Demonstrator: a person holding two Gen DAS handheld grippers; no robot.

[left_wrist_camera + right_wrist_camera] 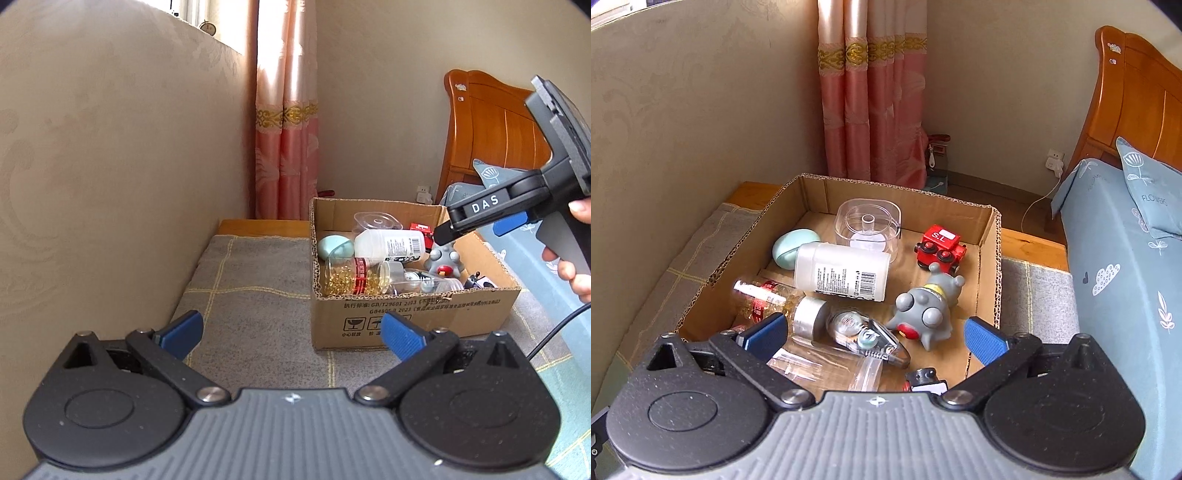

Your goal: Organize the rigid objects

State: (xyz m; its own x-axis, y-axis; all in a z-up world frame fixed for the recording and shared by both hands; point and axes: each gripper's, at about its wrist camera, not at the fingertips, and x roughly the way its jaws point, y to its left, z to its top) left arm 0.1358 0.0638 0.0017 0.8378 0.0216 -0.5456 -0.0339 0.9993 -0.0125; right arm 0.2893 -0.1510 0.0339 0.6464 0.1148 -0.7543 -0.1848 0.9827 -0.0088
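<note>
A cardboard box (990,266) sits on a grey checked mat and also shows in the left wrist view (413,314). It holds a white bottle (846,271), a grey toy (929,310), a red toy car (940,245), a clear square container (870,229), a mint egg-shaped case (790,247), a capsule bottle (764,301) and a clear dispenser (866,339). My right gripper (875,332) is open and empty, just above the box's near side; it also shows in the left wrist view (443,234). My left gripper (291,332) is open and empty over the mat, left of the box.
A beige wall (110,166) runs along the left. A pink curtain (871,92) hangs behind the box. A bed with blue bedding (1126,277) and a wooden headboard (1126,103) stands on the right. The grey mat (251,295) lies left of the box.
</note>
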